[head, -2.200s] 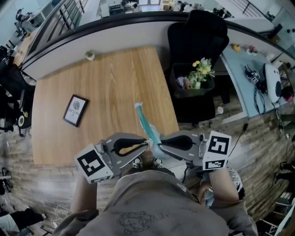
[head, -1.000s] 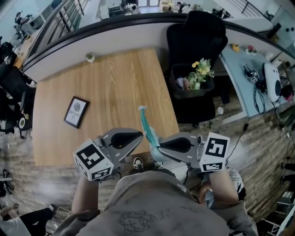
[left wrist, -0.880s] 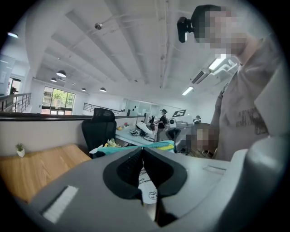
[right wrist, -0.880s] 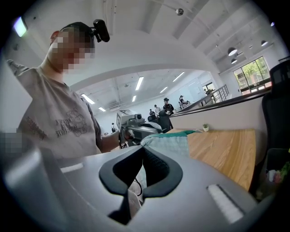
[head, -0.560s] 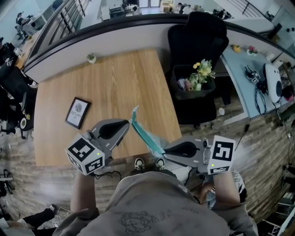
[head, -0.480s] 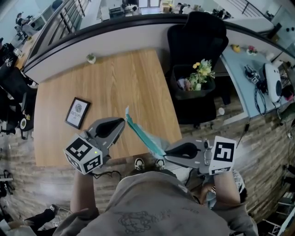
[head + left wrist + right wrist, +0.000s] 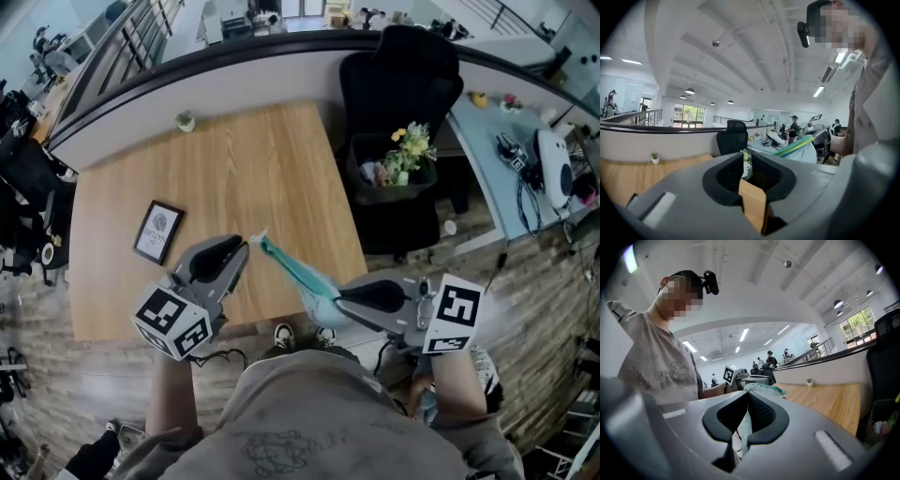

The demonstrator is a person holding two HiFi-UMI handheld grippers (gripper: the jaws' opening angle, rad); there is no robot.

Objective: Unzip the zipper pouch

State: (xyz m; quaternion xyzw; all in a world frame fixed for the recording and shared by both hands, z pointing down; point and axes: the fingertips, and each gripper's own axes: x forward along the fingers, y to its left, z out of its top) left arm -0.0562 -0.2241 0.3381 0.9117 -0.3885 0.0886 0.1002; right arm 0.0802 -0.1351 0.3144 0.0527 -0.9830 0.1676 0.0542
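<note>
The teal zipper pouch (image 7: pixel 289 267) hangs in the air over the near edge of the wooden table (image 7: pixel 216 169), stretched slantwise between the two grippers. My right gripper (image 7: pixel 330 298) is shut on its lower right end; in the right gripper view the teal fabric (image 7: pixel 761 388) runs between the pads of that gripper (image 7: pixel 749 404). My left gripper (image 7: pixel 241 248) sits just left of the pouch's upper tip. Its jaws are opening, and in the left gripper view nothing lies between them (image 7: pixel 749 161). The pouch (image 7: pixel 799 146) shows off to the right there.
On the table lie a framed picture (image 7: pixel 157 227) at the left and a small potted plant (image 7: pixel 186 120) at the far edge. A black chair (image 7: pixel 398 84) carrying a basket of flowers (image 7: pixel 403 150) stands right of the table. A light blue desk (image 7: pixel 525 141) holds devices.
The left gripper has slid left and away from the right one along the pouch, which now lies stretched out. Its jaws have parted and no longer grip the pouch's tip.
</note>
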